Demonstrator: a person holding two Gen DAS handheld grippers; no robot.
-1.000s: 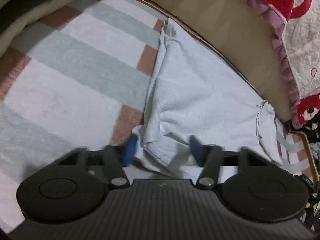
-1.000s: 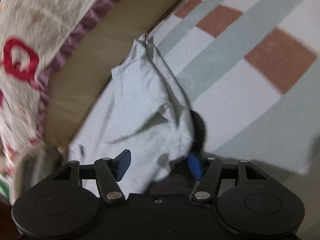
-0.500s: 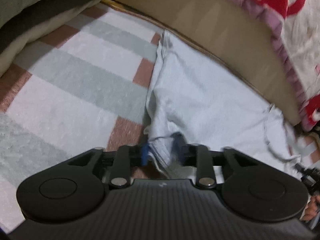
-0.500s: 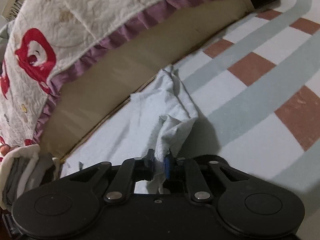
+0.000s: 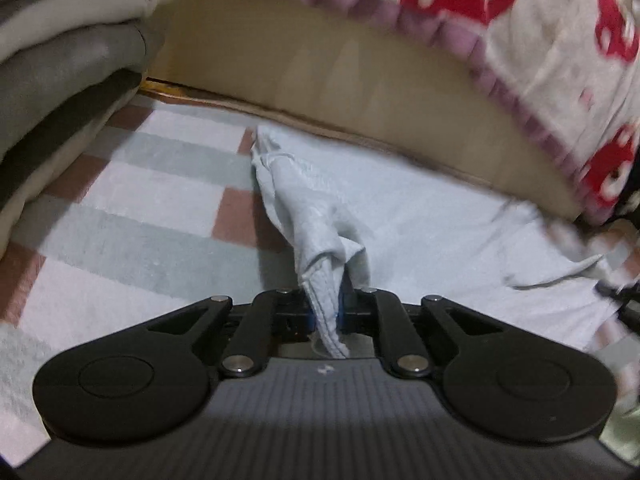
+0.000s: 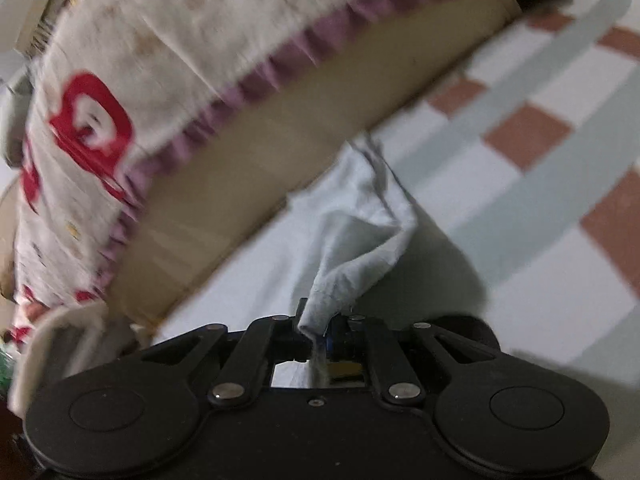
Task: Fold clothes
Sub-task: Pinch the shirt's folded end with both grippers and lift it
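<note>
pinching a corner each, both grippers have just closed their jaws on the pale blue garment (image 5: 400, 216), and the cloth is bunched between them. the left gripper (image 5: 326, 312) has a gathered edge tented up off the striped bed cover (image 5: 132, 208), while the right gripper (image 6: 320, 330) lifts another gathered edge in the same way. the rest of the garment lies spread flat on the bed cover, its far edge right against the tan headboard (image 5: 360, 92), with the red-and-white quilt (image 5: 540, 20) hanging over that board. folding looks barely begun to me: two corners are gripped and raised, but no fold is laid yet. carrying the lifted edge over, setting it down, smoothing and further folds all seem left to do.
</note>
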